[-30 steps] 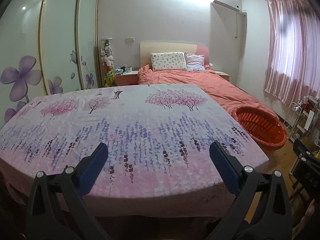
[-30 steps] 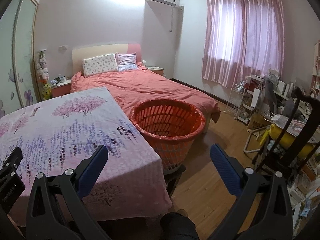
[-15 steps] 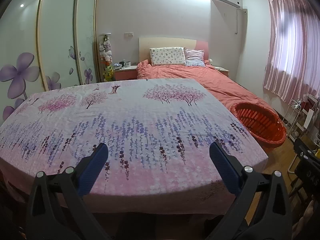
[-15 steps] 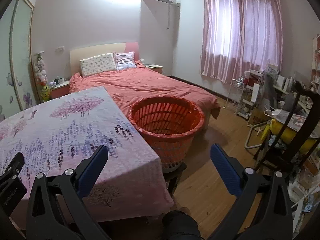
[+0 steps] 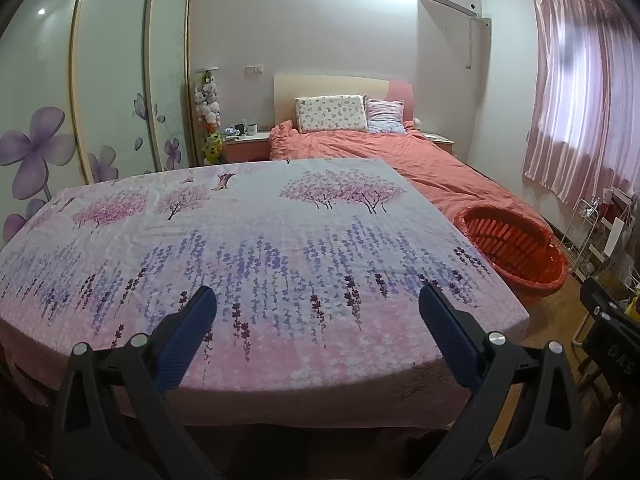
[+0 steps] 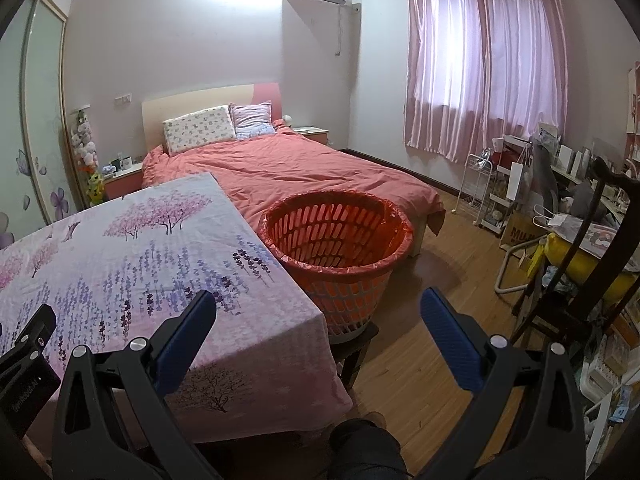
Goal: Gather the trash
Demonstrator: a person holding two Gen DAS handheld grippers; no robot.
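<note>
**Both grippers spread, nothing held; basket beside table**

L gripper [image 5: 318, 312], black frame w/ blue pads, hovers over the near edge of the table covered in a pink-and-lilac floral tree-print cloth [image 5: 256, 240]. Jaws wide apart, nothing btwn them. R gripper [image 6: 318, 314], same build, jaws also spread & holding nothing; it points twd the table's right corner & the wood-plank floor [image 6: 420, 360].

Round orange slotted plastic basket w/ red bag liner [image 6: 336, 240] stands just beside the table's right edge, raised on a dark stool [image 6: 354, 346]. Can't tell if anything's inside. No trash item is discernible on the cloth.

Behind: bed w/ coral duvet [image 6: 304, 168], pink satin curtain [image 6: 484, 60].
</note>
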